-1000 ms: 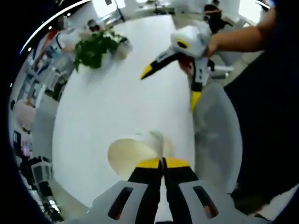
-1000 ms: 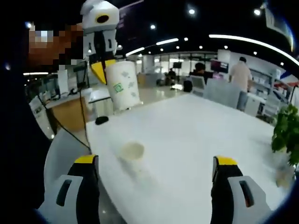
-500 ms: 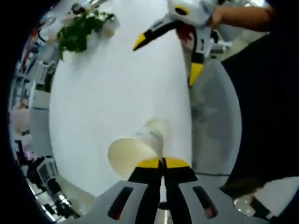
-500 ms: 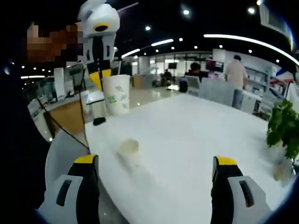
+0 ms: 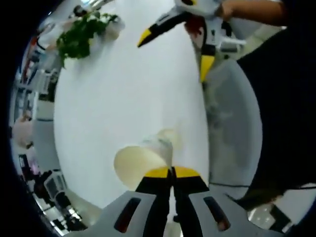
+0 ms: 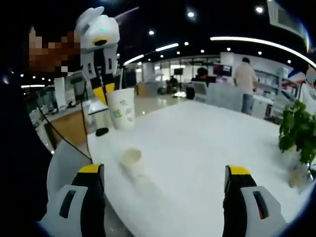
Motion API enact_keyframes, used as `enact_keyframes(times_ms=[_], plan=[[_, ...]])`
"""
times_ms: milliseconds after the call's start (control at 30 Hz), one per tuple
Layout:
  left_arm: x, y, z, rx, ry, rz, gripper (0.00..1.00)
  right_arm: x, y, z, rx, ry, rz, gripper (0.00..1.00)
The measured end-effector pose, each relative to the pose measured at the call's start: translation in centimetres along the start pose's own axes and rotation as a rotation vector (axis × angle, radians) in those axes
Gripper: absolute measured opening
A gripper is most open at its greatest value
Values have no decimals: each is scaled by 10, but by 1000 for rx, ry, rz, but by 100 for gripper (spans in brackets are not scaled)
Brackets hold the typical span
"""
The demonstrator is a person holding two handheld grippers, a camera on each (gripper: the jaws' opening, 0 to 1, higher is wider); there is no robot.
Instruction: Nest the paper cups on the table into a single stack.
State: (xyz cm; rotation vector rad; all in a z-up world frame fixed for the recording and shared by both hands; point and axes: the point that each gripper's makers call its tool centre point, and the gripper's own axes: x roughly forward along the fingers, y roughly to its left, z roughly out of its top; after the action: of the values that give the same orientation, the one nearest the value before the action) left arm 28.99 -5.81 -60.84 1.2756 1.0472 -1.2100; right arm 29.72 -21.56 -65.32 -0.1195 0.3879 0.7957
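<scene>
Left gripper (image 6: pixel 104 89) is pinching a cup (image 6: pixel 121 108) by its rim, upright, roughly above the table cup (image 6: pixel 131 159). Right gripper (image 6: pixel 163 190) is wide open and empty.

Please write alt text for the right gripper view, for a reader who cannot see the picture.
The left gripper holds a white paper cup upright in the air above a second cup that stands on the white table. The right gripper waits open and empty in the foreground. A potted plant stands at the table's right edge.
</scene>
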Motion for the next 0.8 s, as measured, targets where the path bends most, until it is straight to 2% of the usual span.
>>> enact_keyframes(times_ms=[133, 800], plan=[[7, -3, 1, -30, -14, -8, 0, 1, 2, 0, 10, -5, 4, 100], [48, -11, -5, -123, 5, -65, 0, 2, 6, 8, 37, -65, 6, 100]])
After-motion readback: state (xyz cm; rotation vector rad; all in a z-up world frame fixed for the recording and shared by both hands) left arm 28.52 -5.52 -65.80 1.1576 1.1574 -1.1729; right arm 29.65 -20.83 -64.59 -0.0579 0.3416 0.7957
